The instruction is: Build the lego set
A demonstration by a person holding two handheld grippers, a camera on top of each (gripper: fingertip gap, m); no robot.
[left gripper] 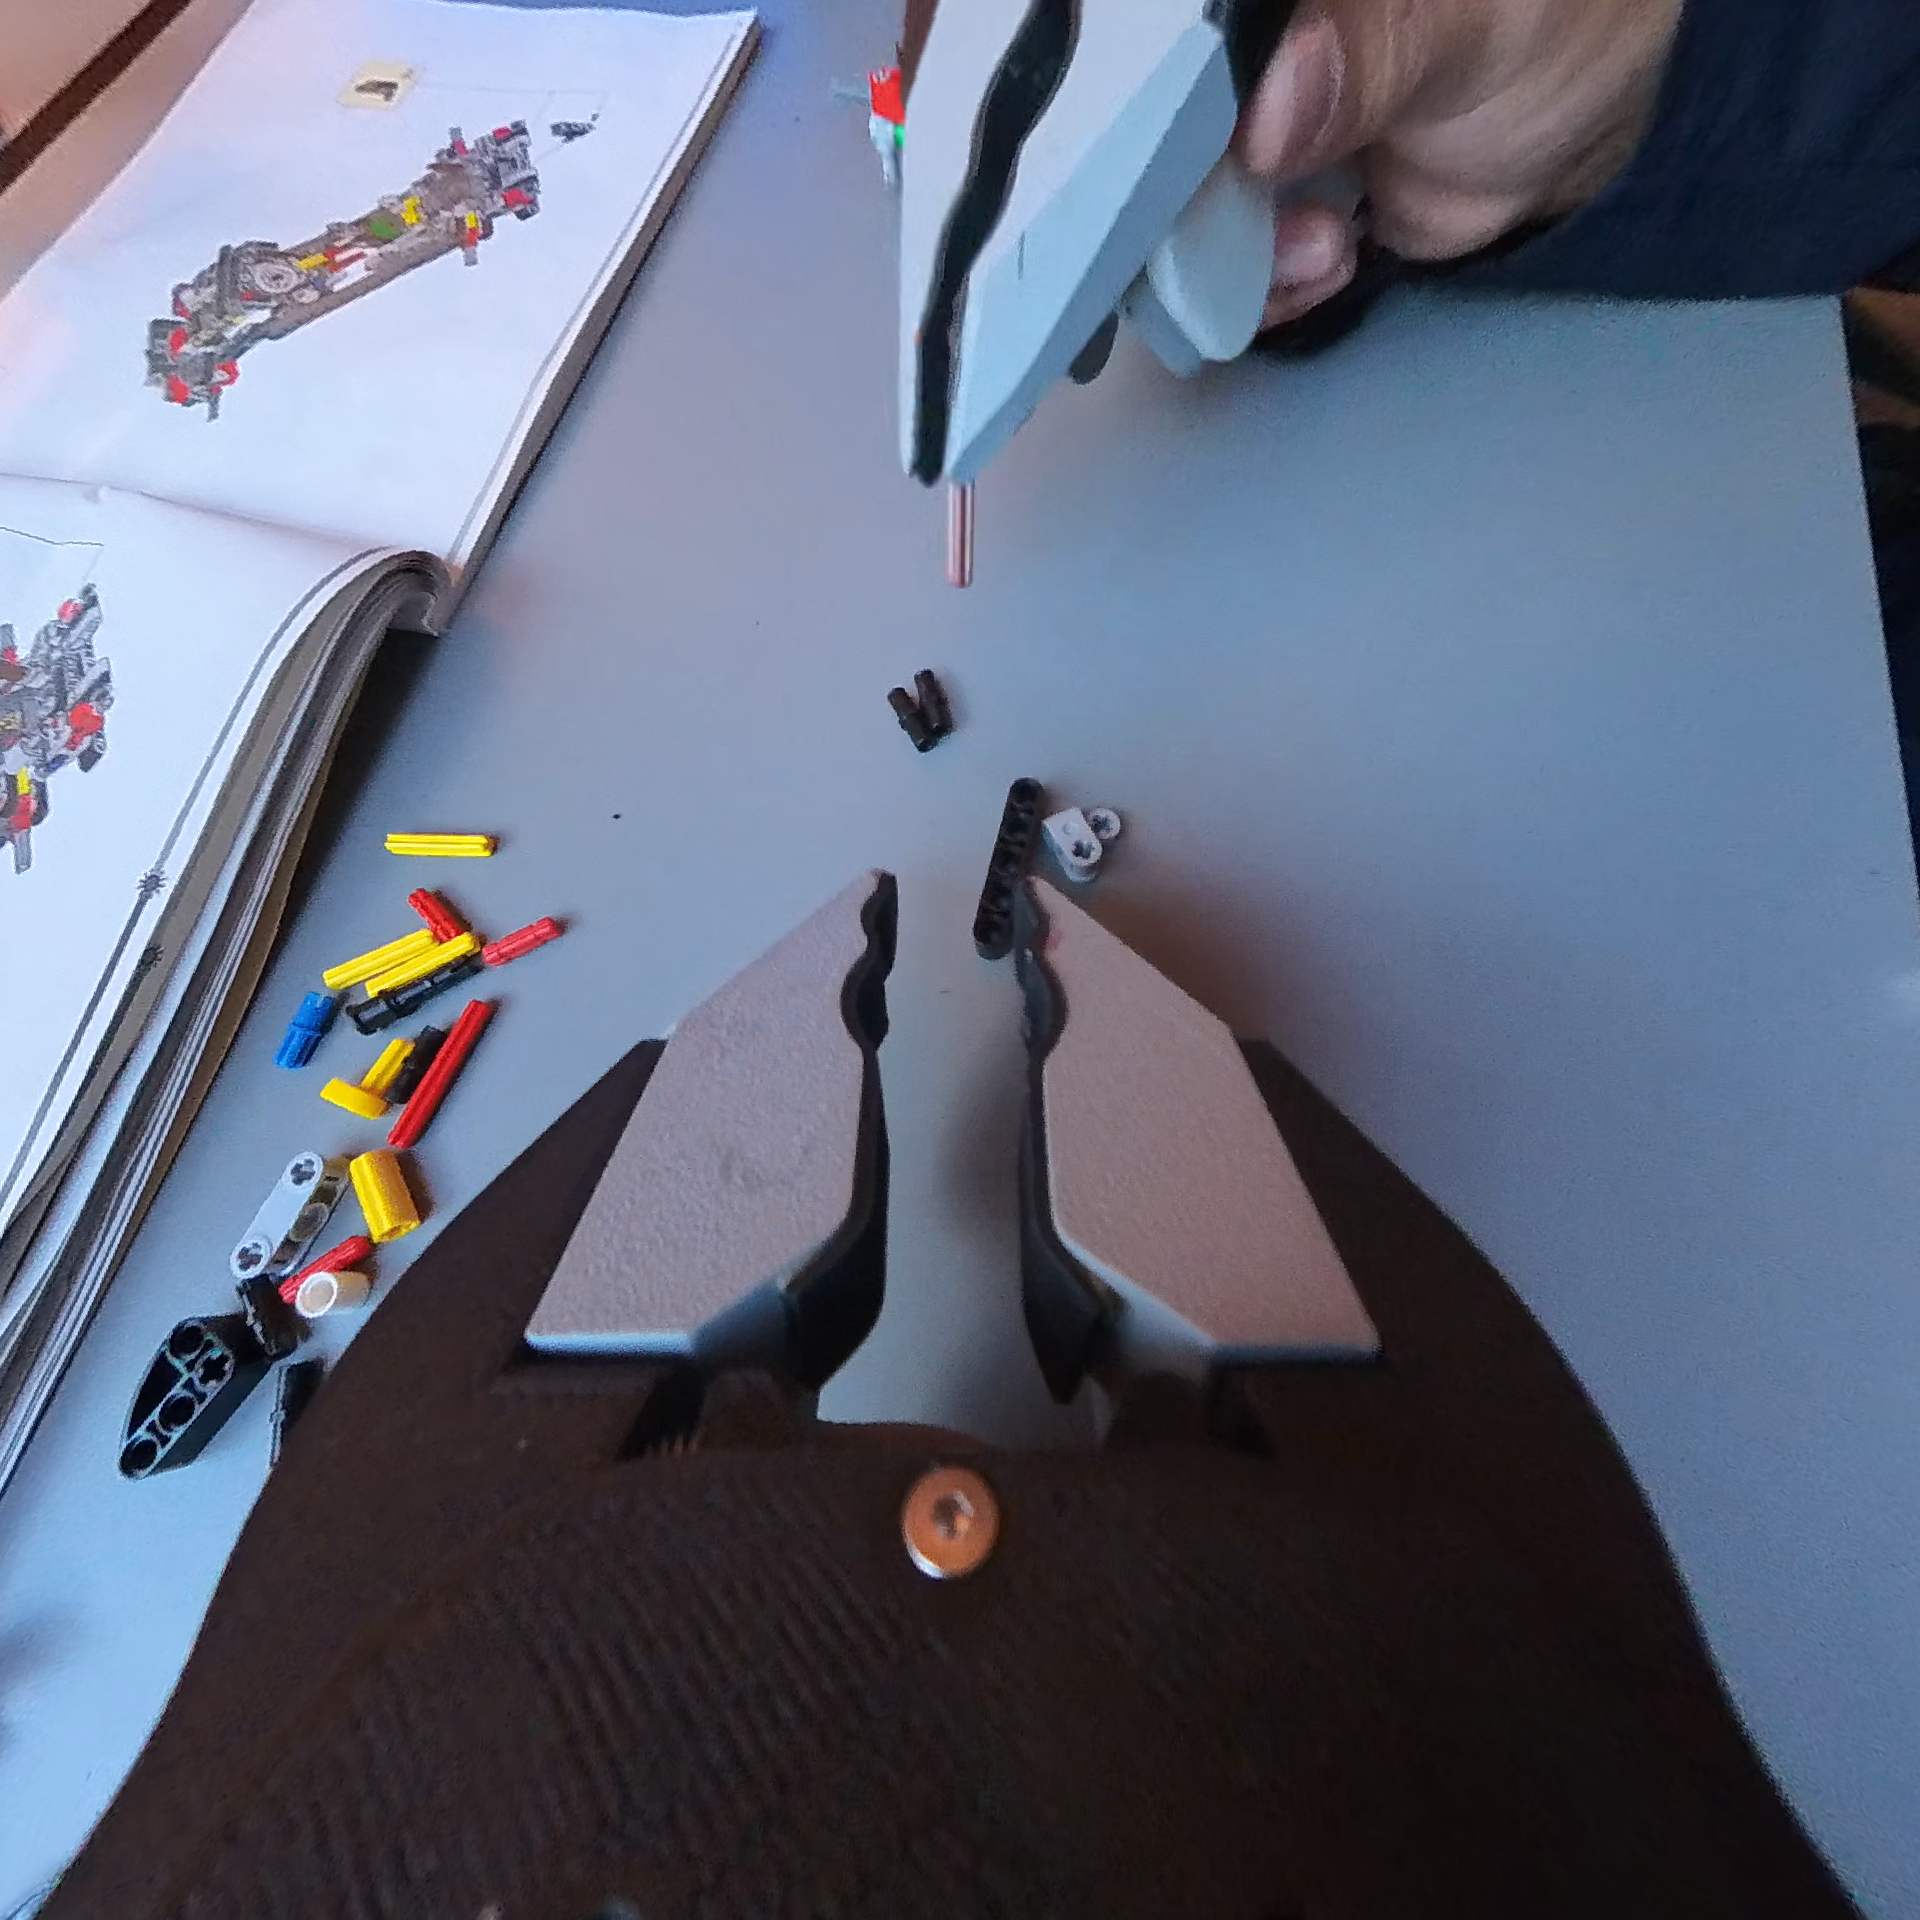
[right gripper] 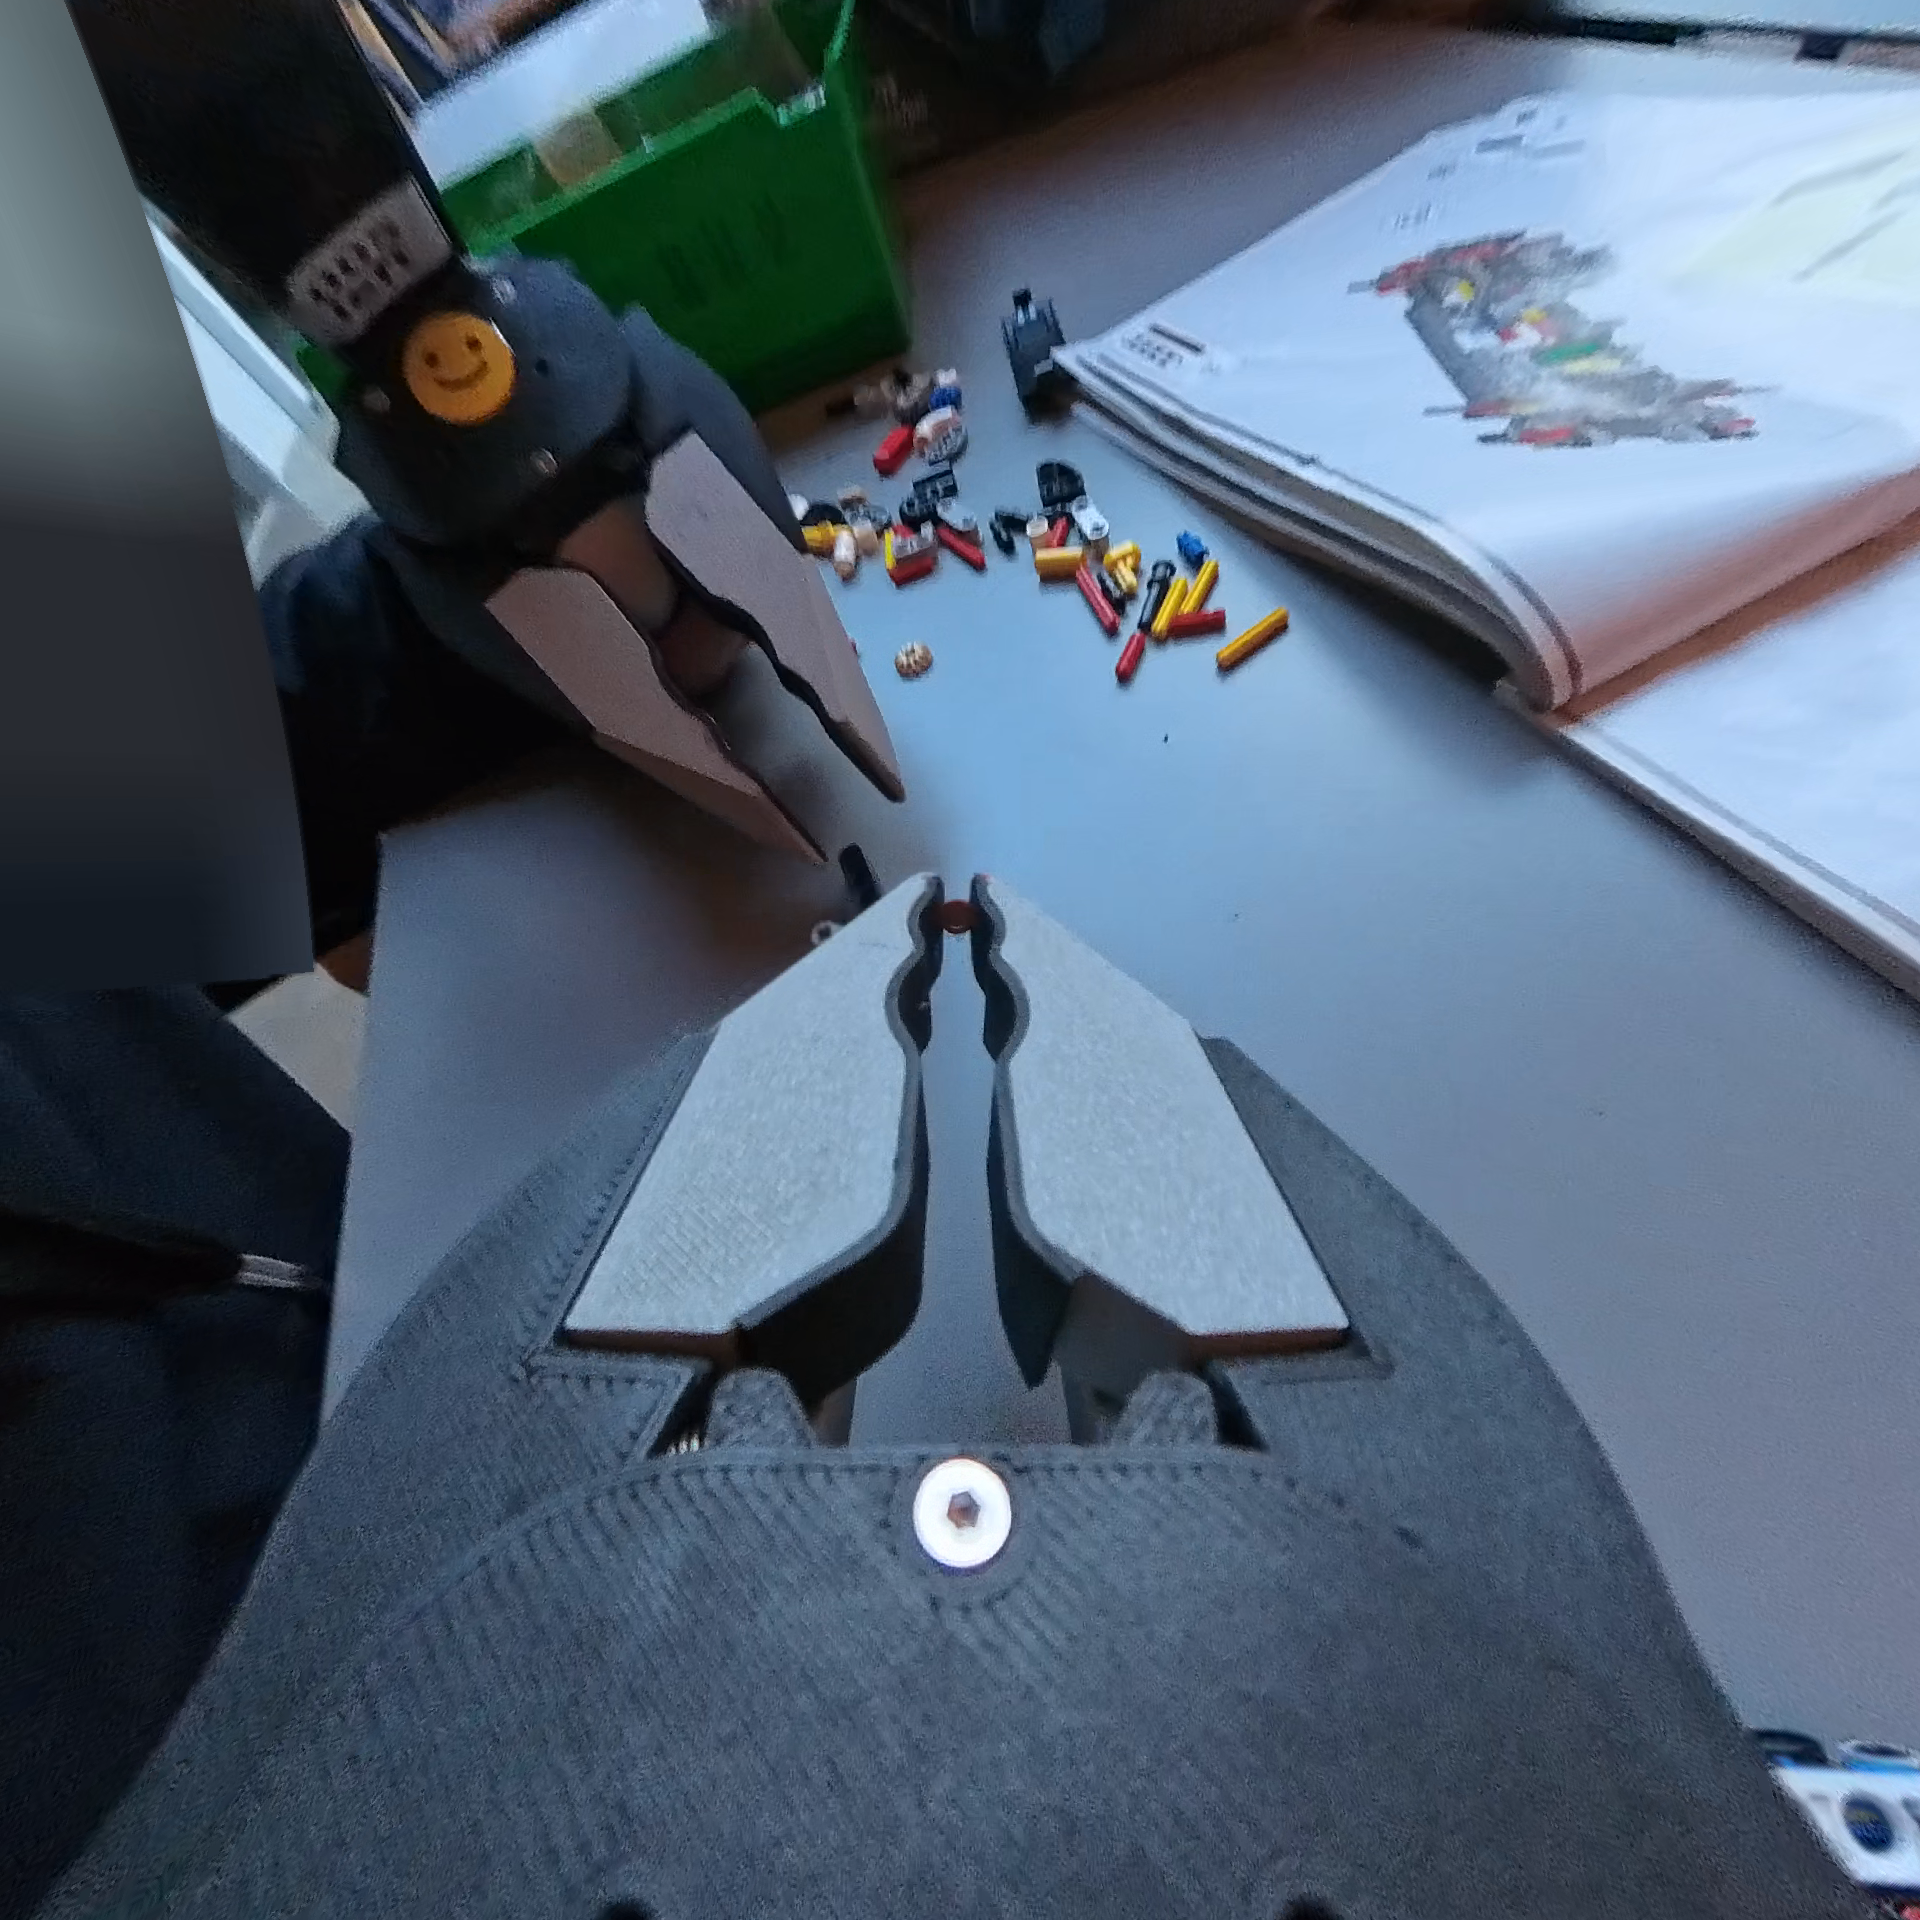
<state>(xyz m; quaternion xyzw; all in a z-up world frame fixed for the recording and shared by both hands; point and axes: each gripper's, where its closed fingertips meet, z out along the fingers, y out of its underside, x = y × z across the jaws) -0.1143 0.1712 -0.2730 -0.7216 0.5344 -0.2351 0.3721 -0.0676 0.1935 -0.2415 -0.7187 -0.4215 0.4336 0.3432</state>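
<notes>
My left gripper (left gripper: 961, 888) is open and low over the grey table (left gripper: 1455, 727). A black beam with a row of holes (left gripper: 1006, 868) lies at its right fingertip (left gripper: 1049, 914); the left pad stands apart from it. A light grey connector (left gripper: 1081, 847) lies just right of the beam, and two black pins (left gripper: 920, 709) lie ahead. My right gripper (right gripper: 954, 894) is shut on a thin red axle (right gripper: 954, 916). In the left wrist view the axle (left gripper: 960, 535) sticks out below the right gripper's tips (left gripper: 935, 473). The right wrist view shows the open left gripper (right gripper: 860, 826) above the beam (right gripper: 857, 871).
An open instruction booklet (left gripper: 312, 312) lies at the left, seen also in the right wrist view (right gripper: 1558, 364). Several small red, yellow, black and blue parts (left gripper: 395, 1039) lie beside it. A green bin (right gripper: 707, 218) stands at the back. A hand (left gripper: 1455, 135) holds the right gripper. The grippers' ends are close to 7 cm from one another.
</notes>
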